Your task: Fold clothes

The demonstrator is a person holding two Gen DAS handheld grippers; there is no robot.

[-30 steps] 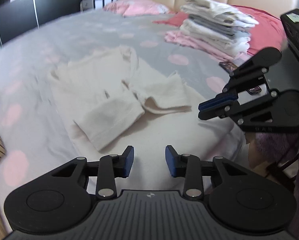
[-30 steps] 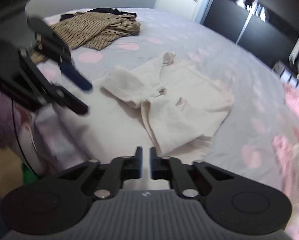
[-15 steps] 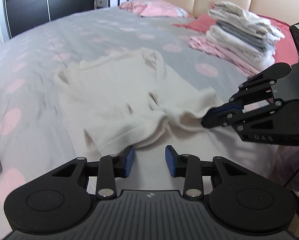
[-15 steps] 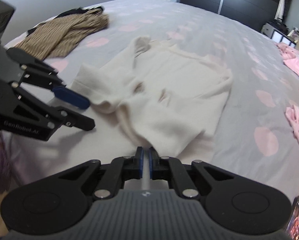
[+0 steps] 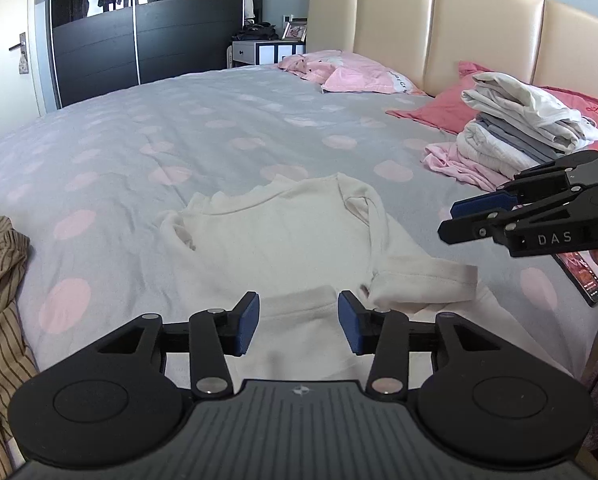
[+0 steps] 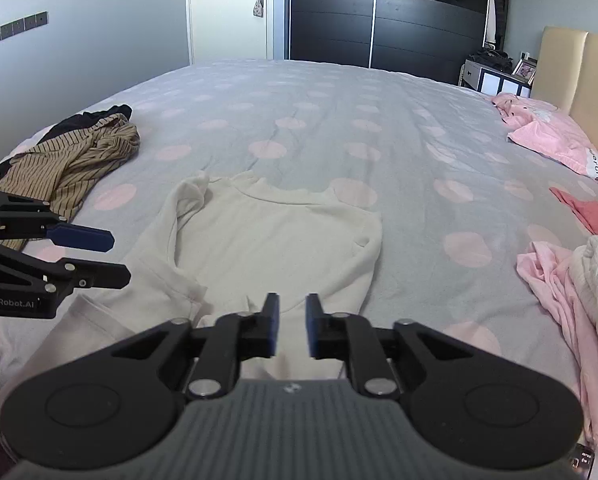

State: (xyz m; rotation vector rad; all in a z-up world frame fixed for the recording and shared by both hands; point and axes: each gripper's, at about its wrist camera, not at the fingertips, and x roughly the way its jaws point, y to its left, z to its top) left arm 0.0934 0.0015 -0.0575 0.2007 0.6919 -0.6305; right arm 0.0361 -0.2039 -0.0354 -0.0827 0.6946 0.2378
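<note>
Cream top (image 5: 283, 240): lies spread on the bed (image 5: 219, 128) just ahead of both jaws, neckline at the far end, hem nearest the jaws. Body mostly flat; one sleeve doubled across the near corner on the right-gripper side (image 5: 419, 280), the other tucked along the far side edge (image 6: 187, 208).
Handling: thin knit, light, floppy, no stiffness. Will sag and drag if lifted at one point; prob. clings a bit to the sheet. Not fragile, not slippery.
Where to grip: pinch at edges/seams, i.e. hem corners, shoulder seams, sleeve cuff. A mid-panel pinch only bunches it. Two points at once keeps the edge straight.
Left gripper (image 5: 299, 316): jaws released, wide gap, nothing betw. them; hovers over the hem edge.
Right gripper (image 6: 292, 326): jaws parted, narrower gap, holding nothing; also just over the hem, to the side of the left one.
Stage: top laid out, not yet a compact fold; the loose sleeve looks like the part to sort, my guess only.
Other clothes: folded stack (image 5: 527, 128) well off beyond the right gripper, near the headboard; striped garment (image 6: 79, 156) crumpled out past the left gripper.
Watch: phone (image 5: 583, 276) at the bed edge under the right gripper.
</note>
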